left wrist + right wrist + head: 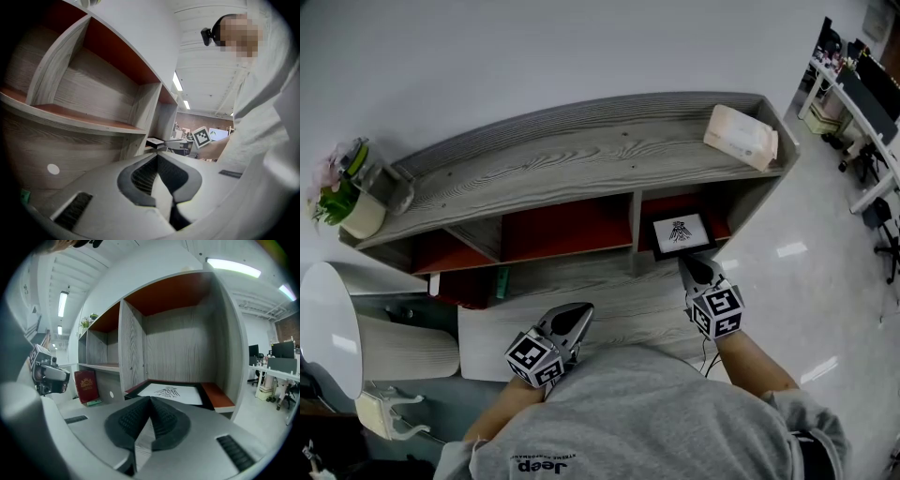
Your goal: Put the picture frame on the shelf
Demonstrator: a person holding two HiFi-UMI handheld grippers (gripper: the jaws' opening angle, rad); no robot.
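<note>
The picture frame (680, 232), black-edged with a white print of a dark winged figure, lies flat on the red floor of the shelf's (581, 155) right-hand compartment. In the right gripper view the frame (171, 392) lies just beyond the jaws. My right gripper (687, 263) is shut and holds nothing, its tip close to the frame's near edge (150, 400). My left gripper (583, 310) hovers over the lower board in front of the middle compartment, shut and empty, as the left gripper view (158, 156) shows.
A tissue pack (741, 137) lies on the shelf top at the right, a flower vase (342, 192) at the left end. A red book (87, 386) leans in a lower left compartment. A white round lamp shade (328, 328) stands at the left. Office desks (853, 94) stand far right.
</note>
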